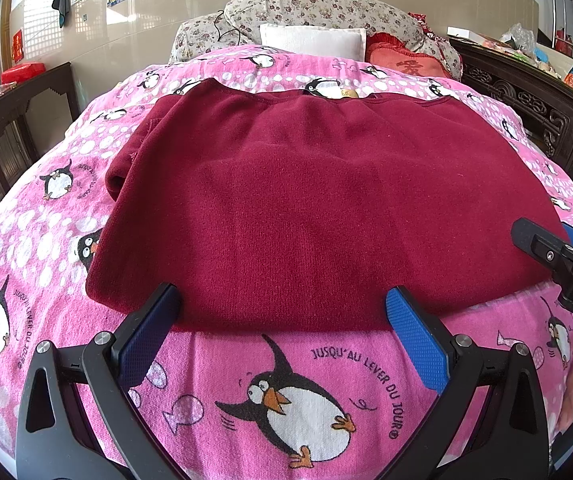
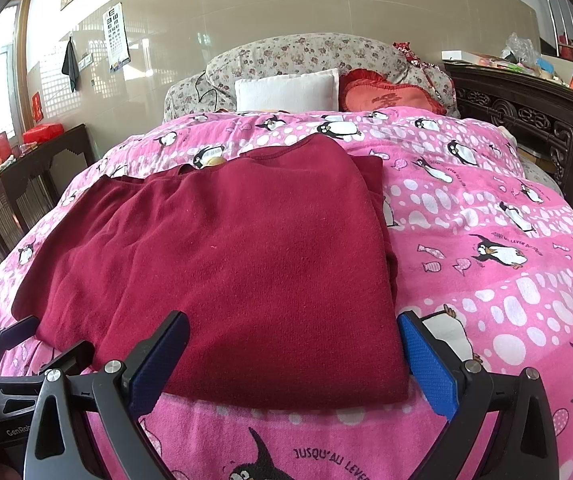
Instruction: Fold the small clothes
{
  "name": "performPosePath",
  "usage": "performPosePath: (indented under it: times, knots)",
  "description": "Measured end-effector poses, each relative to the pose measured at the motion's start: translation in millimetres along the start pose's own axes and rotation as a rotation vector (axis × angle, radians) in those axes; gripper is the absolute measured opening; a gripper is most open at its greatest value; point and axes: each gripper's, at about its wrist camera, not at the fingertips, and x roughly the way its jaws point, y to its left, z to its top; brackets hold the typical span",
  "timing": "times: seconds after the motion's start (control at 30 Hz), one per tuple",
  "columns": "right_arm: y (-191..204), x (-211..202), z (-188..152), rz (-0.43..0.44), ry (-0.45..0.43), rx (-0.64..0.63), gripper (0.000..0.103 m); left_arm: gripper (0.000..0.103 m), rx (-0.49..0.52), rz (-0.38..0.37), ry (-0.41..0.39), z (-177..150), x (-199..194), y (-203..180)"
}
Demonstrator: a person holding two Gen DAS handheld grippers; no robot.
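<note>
A dark red knit garment (image 1: 318,200) lies flat on the pink penguin blanket, sleeves folded in, neckline at the far side. It also shows in the right wrist view (image 2: 238,256). My left gripper (image 1: 282,300) is open and empty, its fingers just at the garment's near hem toward the left. My right gripper (image 2: 294,332) is open and empty, its fingers at the near hem by the garment's right corner. The right gripper (image 1: 554,248) shows at the right edge of the left wrist view; the left gripper (image 2: 18,336) shows at the left edge of the right wrist view.
The pink penguin blanket (image 1: 294,384) covers the bed. A white pillow (image 2: 286,90), a red cushion (image 2: 390,98) and a floral bolster (image 2: 306,54) lie at the head. Dark wooden furniture stands on the left (image 2: 34,172) and right (image 2: 526,116).
</note>
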Motion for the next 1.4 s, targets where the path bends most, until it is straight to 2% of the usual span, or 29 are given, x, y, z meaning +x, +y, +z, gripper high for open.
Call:
performPosePath:
  times: [0.17,0.23,0.37,0.43,0.53,0.6,0.7,0.73,0.77,0.83,0.93,1.0,1.07,1.17,1.2,1.33,1.4]
  knots:
    - [-0.4,1.1,0.3,-0.006,0.006,0.002,0.102,0.103,0.000,0.000,0.000,-0.2,0.0,-0.2]
    - [-2.9,4.7,2.1,-0.028,0.034,0.015,0.102,0.103,0.002,0.002,0.004,0.5,-0.4,0.6]
    - [-25.1,5.9,15.7,-0.041,0.066,0.106,0.100,0.103,-0.017,-0.033,0.031,7.0,-1.1,9.9]
    - [-41.3,6.8,29.4,-0.103,0.064,0.101,0.100,0.103,-0.034,-0.062,0.042,11.1,-1.6,18.5]
    - [-69.4,14.8,48.8,-0.220,0.085,0.057,0.100,0.103,-0.030,-0.053,0.031,18.7,-7.5,26.8]
    - [-90.4,25.3,55.7,-0.253,0.135,0.038,0.100,0.103,-0.028,-0.035,0.013,26.1,-13.1,34.1]
    - [-113.9,46.6,52.9,-0.364,0.245,-0.064,0.100,0.103,-0.027,0.018,-0.053,42.3,-23.9,53.7]
    - [-122.6,53.3,50.6,-0.343,0.285,-0.065,0.100,0.103,-0.026,0.031,-0.069,47.3,-25.4,60.3]
    - [-136.0,54.4,49.1,-0.275,0.291,-0.007,0.101,0.103,-0.028,0.054,-0.090,54.8,-26.2,71.1]
    - [-153.5,56.9,50.5,-0.231,0.315,0.080,0.103,0.103,-0.029,0.087,-0.108,65.3,-24.1,84.3]
    - [-152.6,56.7,48.1,-0.272,0.291,0.072,0.103,0.103,-0.046,0.137,-0.107,86.0,-11.8,119.3]
    - [-147.3,51.0,40.1,-0.300,0.246,0.082,0.103,0.103,-0.077,0.168,-0.061,94.4,7.5,146.5]
    - [-146.5,48.5,37.9,-0.307,0.238,0.087,0.103,0.103,-0.119,0.194,-0.016,94.7,25.8,166.0]
    - [-146.5,45.7,37.6,-0.303,0.242,0.092,0.103,0.103,-0.213,0.156,0.102,95.7,66.4,199.6]
    - [-146.0,47.8,38.5,-0.301,0.245,0.094,0.103,0.103,-0.231,0.151,0.113,99.8,74.8,208.1]
    - [-145.2,50.4,40.0,-0.302,0.247,0.095,0.103,0.103,-0.140,0.290,0.082,116.4,75.9,209.3]
    - [-146.3,49.5,39.3,-0.302,0.246,0.095,0.103,0.103,-0.198,0.300,0.038,114.0,67.1,228.0]
